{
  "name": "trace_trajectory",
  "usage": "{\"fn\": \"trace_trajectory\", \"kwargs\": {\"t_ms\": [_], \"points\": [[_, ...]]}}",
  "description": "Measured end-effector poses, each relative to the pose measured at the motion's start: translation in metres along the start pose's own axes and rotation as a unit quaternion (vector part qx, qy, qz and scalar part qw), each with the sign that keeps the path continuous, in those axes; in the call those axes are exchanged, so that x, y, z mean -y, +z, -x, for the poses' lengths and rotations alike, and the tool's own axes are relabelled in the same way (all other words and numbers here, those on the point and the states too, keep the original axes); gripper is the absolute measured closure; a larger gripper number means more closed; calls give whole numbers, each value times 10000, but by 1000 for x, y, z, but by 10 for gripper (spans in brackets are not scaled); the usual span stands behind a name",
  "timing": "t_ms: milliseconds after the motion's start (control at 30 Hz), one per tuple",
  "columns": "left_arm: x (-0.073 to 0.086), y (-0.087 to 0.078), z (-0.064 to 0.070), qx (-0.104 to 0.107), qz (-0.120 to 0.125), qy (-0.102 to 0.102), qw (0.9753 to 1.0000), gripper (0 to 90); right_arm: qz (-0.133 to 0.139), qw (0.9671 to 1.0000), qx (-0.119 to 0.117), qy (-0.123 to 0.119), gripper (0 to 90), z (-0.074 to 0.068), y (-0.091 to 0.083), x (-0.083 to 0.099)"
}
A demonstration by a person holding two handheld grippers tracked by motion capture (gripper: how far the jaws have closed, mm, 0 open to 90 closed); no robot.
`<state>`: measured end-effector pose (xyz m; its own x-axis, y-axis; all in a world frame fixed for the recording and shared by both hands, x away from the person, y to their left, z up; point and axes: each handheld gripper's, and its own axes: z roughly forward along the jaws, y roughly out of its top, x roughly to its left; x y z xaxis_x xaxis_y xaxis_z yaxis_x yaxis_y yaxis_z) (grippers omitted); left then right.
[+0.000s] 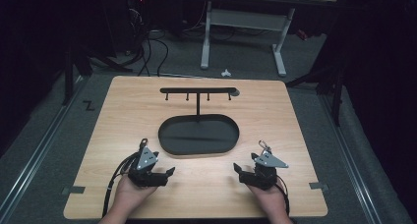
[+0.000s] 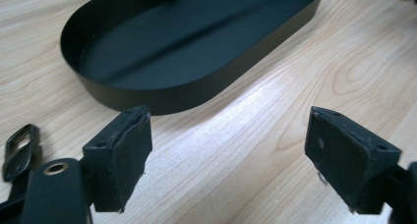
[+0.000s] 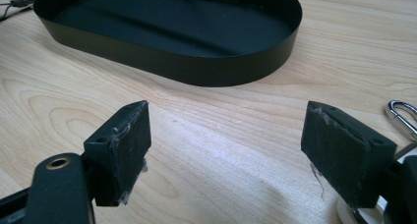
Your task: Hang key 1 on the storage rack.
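Observation:
A black oval tray (image 1: 169, 146) lies mid-table, and a thin black T-shaped stand (image 1: 198, 91) with several small hooks rises from its far edge. My left gripper (image 1: 168, 175) rests near the front edge, left of centre, held in a hand, with its jaws open and nothing between them. My right gripper (image 1: 238, 172) mirrors it on the right, also open with nothing held. The left gripper (image 2: 228, 150) faces the tray's wall (image 2: 162, 96); a small black buckle (image 2: 19, 145) lies beside its left jaw. The right gripper (image 3: 226, 145) faces the tray (image 3: 196, 71); a silver clasp (image 3: 404, 117) lies at its right.
The wooden table (image 1: 275, 116) has bare surface on both sides of the tray and between the grippers. Grey tape marks (image 1: 73, 189) sit at the front corners. Beyond the far edge stand a white-legged desk (image 1: 243, 22) and floor cables (image 1: 147, 52).

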<state>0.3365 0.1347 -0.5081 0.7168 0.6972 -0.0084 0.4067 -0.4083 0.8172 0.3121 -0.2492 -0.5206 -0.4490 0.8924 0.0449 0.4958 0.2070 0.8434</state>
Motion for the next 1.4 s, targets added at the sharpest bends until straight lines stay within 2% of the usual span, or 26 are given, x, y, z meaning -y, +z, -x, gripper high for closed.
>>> {"fn": "trace_trajectory", "kwargs": {"t_ms": [367,600,833,1100,1233,1267,1300,1333,1367,1400], "points": [[2,3,-1,50,-31,-78,10000,211,106,9999,-57,83,192,0,-7,-3],[3,3,-3,-11,-41,-88,10000,217,113,9999,-34,67,198,0,-7,-3],[7,3,-5,-104,-15,-39,9999,306,95,9999,-41,49,202,0,-7,-2],[4,8,-1,-103,-37,-40,9999,324,87,9999,-36,113,202,3,-11,-1],[-2,10,3,-260,-100,-137,9995,323,155,9999,-13,-57,202,4,-15,-6],[-5,12,6,-404,-309,-79,9987,327,171,9998,-35,-54,202,5,-16,-7],[-5,12,6,-404,-309,-79,9987,331,134,9999,-40,-56,203,5,-16,-8],[-6,13,7,-508,-426,-76,9978,331,134,9999,-40,-56,203,5,-16,-8],[-7,11,8,-618,-556,-267,9962,331,67,9999,-119,15,213,6,-12,-10],[-7,11,8,-618,-556,-267,9962,329,67,9999,-119,15,213,6,-12,-10]]}}
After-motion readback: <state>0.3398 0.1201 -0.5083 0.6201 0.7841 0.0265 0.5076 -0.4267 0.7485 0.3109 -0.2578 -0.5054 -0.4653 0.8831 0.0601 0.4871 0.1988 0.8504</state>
